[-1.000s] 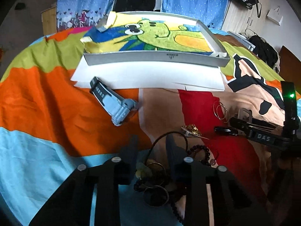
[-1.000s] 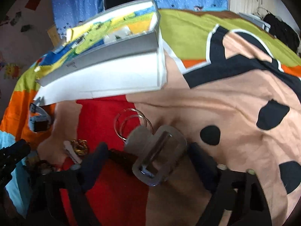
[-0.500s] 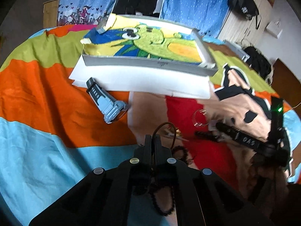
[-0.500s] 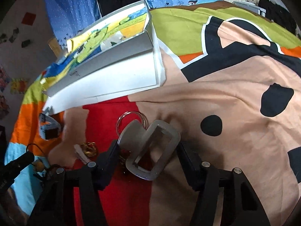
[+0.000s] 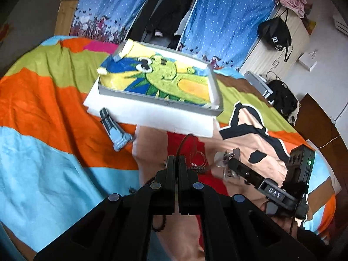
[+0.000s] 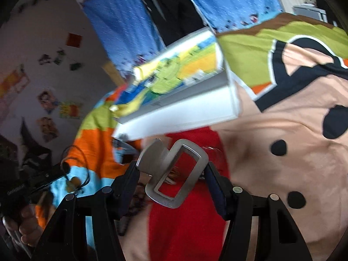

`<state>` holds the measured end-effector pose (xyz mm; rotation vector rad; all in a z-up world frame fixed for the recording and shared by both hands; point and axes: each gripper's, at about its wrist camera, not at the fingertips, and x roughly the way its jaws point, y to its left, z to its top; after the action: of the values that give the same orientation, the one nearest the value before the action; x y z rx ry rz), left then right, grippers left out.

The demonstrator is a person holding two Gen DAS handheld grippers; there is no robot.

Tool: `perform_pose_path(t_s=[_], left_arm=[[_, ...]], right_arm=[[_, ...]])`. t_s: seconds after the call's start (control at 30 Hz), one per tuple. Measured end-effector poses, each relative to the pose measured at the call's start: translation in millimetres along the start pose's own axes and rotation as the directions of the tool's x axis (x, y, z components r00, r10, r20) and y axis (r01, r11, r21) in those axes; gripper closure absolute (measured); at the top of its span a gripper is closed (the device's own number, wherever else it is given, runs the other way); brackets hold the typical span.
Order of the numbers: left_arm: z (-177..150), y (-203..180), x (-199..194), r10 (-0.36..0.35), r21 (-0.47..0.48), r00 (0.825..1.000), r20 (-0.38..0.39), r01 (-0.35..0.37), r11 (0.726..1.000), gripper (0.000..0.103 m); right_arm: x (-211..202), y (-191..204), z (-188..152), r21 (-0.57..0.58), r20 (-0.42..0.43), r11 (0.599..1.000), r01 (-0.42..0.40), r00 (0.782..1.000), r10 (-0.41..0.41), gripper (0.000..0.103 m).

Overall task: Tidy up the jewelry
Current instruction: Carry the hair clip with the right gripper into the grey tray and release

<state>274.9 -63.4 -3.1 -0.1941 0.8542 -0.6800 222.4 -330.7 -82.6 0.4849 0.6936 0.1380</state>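
My left gripper [image 5: 176, 159] is shut on a black cord necklace [image 5: 183, 140]. Its loop rises above the fingertips. In the right wrist view its yellowish pendant [image 6: 73, 181] hangs off the bedspread at the left. My right gripper [image 6: 171, 169] is shut on a silver hair claw clip [image 6: 180, 174], held in the air above the red patch. The left wrist view shows that gripper [image 5: 231, 164] at the right with the blurred clip [image 5: 224, 158]. A grey tray [image 5: 161, 101] lined with a cartoon cloth sits farther back on white foam board.
Thin hoop rings [image 5: 196, 159] lie on the red patch beside the left fingertips. A dark bead bracelet [image 5: 157, 221] lies under the left gripper. A blue hair clip [image 5: 114, 129] rests left of the tray's front. The colourful bedspread [image 5: 54, 108] covers everything.
The left jaws closed on the cord necklace and lifted it off the bed. The right jaws closed on the silver claw clip and raised it. Both views now tilt up toward the tray.
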Motion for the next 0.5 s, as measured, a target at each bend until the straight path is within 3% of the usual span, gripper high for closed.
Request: perform_pose_path(t_s=[0.23, 0.5], left_arm=[[20, -23, 5, 0.08, 0.06, 0.995, 0.059, -0.083, 0.995, 0.103], [76, -3, 49, 0.129, -0.028, 0.975, 0.181, -0.126, 0.992, 0.103]], right_arm=[[-7, 17, 13, -0.07, 0.102, 0.996, -0.058, 0.993, 0.065, 0.044], [26, 24, 64, -0.207, 0.253, 0.978, 0.026, 0.967, 0.028, 0.044]])
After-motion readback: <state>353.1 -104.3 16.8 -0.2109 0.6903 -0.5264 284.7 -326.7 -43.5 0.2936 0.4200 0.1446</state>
